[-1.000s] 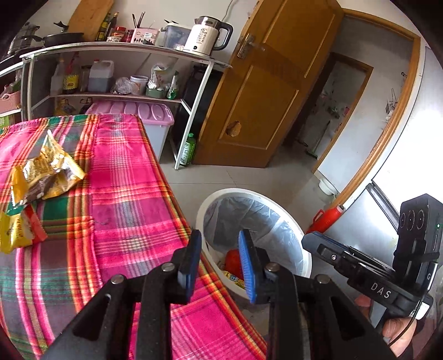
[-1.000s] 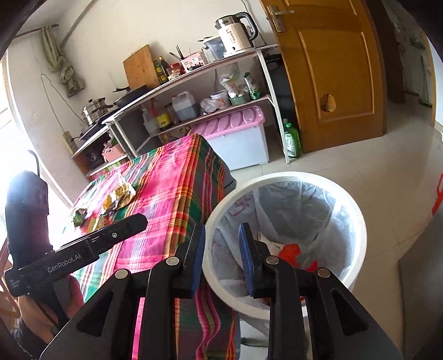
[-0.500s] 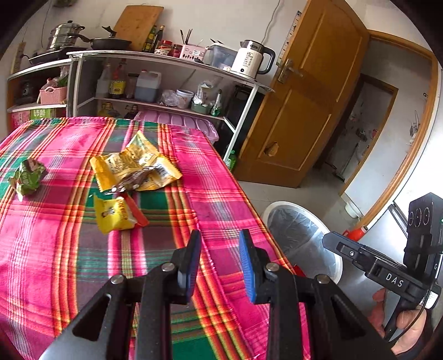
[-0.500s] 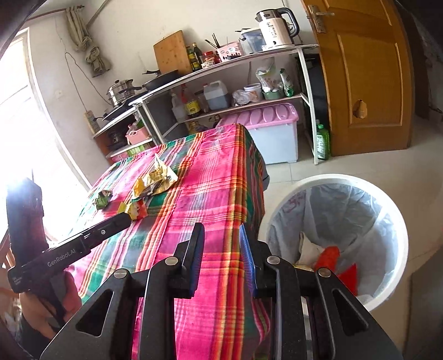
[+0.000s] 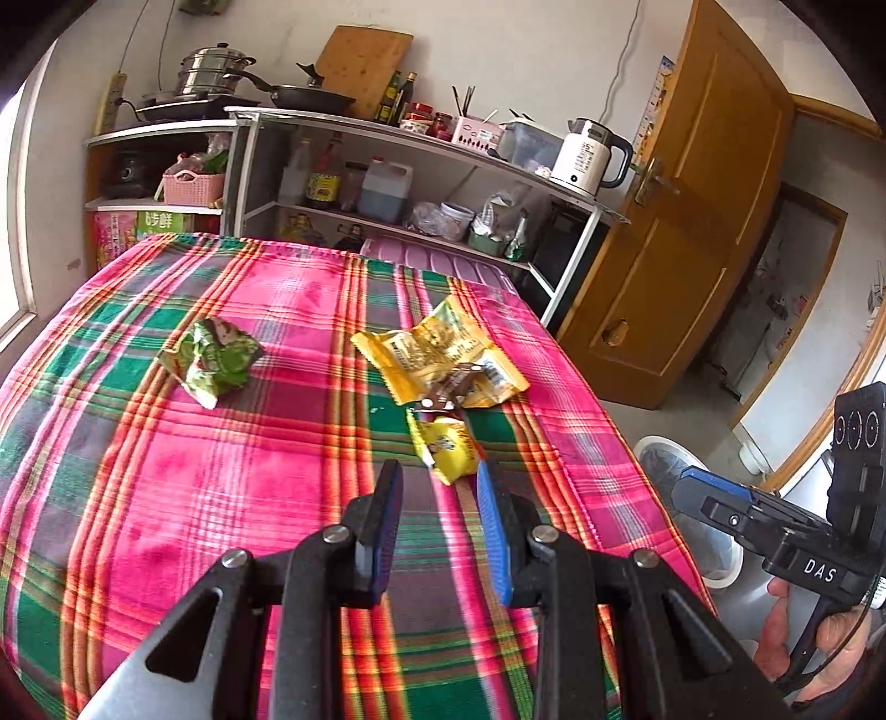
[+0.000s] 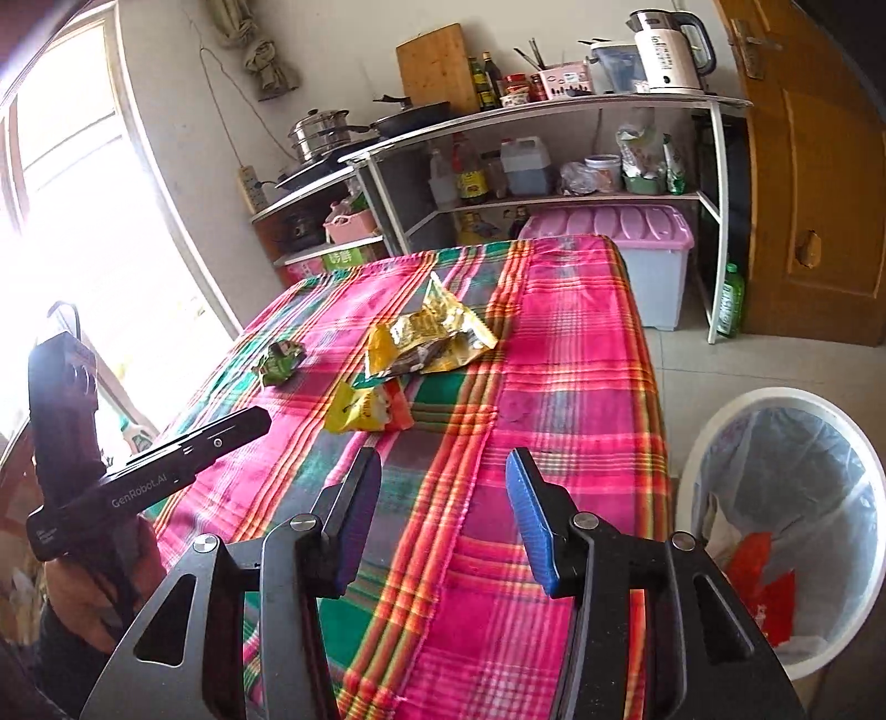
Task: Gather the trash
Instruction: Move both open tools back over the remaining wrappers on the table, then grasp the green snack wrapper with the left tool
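Note:
Three wrappers lie on the pink plaid tablecloth point(image 5: 221, 498): a large yellow wrapper point(image 5: 443, 354) point(image 6: 432, 338), a small yellow wrapper point(image 5: 446, 446) point(image 6: 368, 410) and a crumpled green wrapper point(image 5: 213, 360) point(image 6: 281, 360). My left gripper point(image 5: 438, 476) hovers over the cloth, jaws partly apart and empty, with the small yellow wrapper just beyond its tips. My right gripper point(image 6: 444, 462) is above the table's near right part, jaws opening with nothing between them. The white lined bin point(image 6: 720, 421) point(image 5: 659, 448) stands on the floor right of the table and holds red and white trash.
Behind the table, a metal shelf rack point(image 6: 554, 111) carries a kettle point(image 6: 667, 47), bottles and pans. A pink-lidded storage box point(image 6: 620, 227) sits under it. A wooden door point(image 5: 692, 221) is at the right and a bright window point(image 6: 66, 194) at the left. A hand holds each gripper.
Both views have swung from the bin toward the table top. The wrappers now lie closer to the left gripper's tips. The right gripper's jaws have spread wider; the left's gap is unchanged.

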A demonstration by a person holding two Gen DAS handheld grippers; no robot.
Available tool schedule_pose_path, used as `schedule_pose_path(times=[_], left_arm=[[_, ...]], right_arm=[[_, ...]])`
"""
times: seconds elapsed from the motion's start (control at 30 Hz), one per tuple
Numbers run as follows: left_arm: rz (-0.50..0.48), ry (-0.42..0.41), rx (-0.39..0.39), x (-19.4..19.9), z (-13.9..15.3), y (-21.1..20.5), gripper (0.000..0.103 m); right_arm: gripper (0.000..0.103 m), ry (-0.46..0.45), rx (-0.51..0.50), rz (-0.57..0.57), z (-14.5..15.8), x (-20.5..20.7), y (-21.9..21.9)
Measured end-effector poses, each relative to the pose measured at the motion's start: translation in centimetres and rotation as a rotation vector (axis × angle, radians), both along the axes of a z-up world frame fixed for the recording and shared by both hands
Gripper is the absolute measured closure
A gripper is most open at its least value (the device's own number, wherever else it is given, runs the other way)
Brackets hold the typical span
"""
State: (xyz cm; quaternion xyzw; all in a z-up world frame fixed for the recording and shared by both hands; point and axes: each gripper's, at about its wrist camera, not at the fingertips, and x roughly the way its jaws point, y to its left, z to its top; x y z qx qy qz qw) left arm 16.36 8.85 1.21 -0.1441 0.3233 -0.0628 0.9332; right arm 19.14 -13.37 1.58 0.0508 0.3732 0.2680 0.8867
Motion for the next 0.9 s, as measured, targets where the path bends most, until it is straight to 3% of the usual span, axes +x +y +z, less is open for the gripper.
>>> schedule_pose_path(times=[0.23,0.37,0.7,0.9], left_arm=[[0.044,-0.002,0.036,0.0,0.2,3.4,0.073],[0.067,-0.013,0.052,0.2,0.5,5.3,0.054],[0.098,0.012,0.102,2.8,0.3,9.6,0.046],[0.095,0.036,0.125,5.2,-0.2,11.3,0.042]], right_arm=[[0.053,-0.001,-0.051,0.079,-0.8,1.6,4.5],[0.052,-0.004,-0.099,0.108,-1.4,2.7,6.6],[0.052,0.007,-0.197,0.166,-3.4,5.4,11.3],[0.052,0.028,-0.221,0.156,-4.5,6.6,11.9]])
